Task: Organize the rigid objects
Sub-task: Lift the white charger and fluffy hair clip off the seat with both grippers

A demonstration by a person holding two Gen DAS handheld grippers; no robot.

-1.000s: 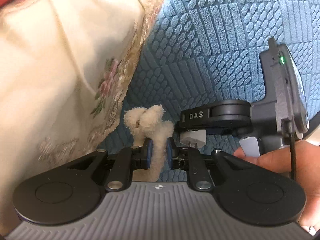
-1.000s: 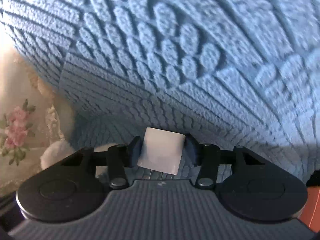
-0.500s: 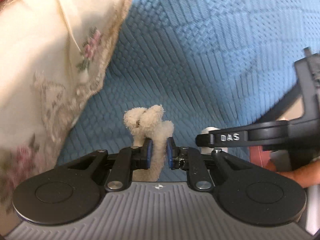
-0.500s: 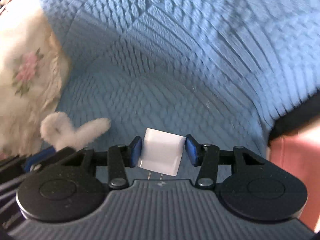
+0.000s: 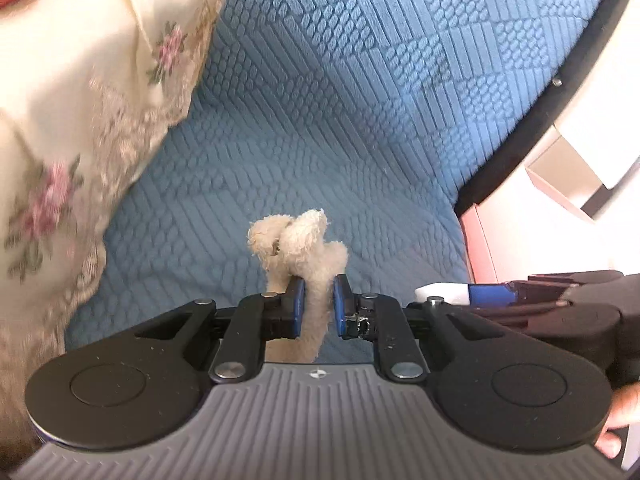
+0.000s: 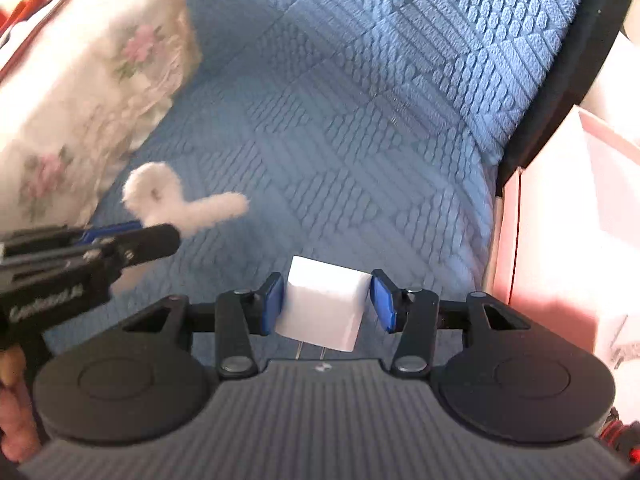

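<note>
Blue quilted sofa cover (image 5: 360, 100) fills both views, embossed with oval and bar patterns, cream floral lace cushion (image 5: 80, 120) at the left edge. Left gripper (image 5: 318, 306) has its blue pads pinched on a fuzzy cream plush toy (image 5: 300, 248), jaws nearly together with only the thin plush body between them, looped fluffy end sticking up past the pads, over the seat near the cushion. Right gripper (image 6: 326, 302) holds a white charger plug (image 6: 324, 304) between its blue pads, jaws about a plug-width apart, left pad touching the block, right pad at its corner with what may be a slight gap, so contact on that side is unclear. Plug is tilted, two metal prongs point back toward the camera. Both grippers sit side by side over the seat; in the right wrist view the left one comes in from the left with the plush blurred beyond it, in the left wrist view the right one shows at the right edge with a bit of white plug. Pink box (image 6: 560, 240) just beside the sofa's right end, pale furniture behind it
</note>
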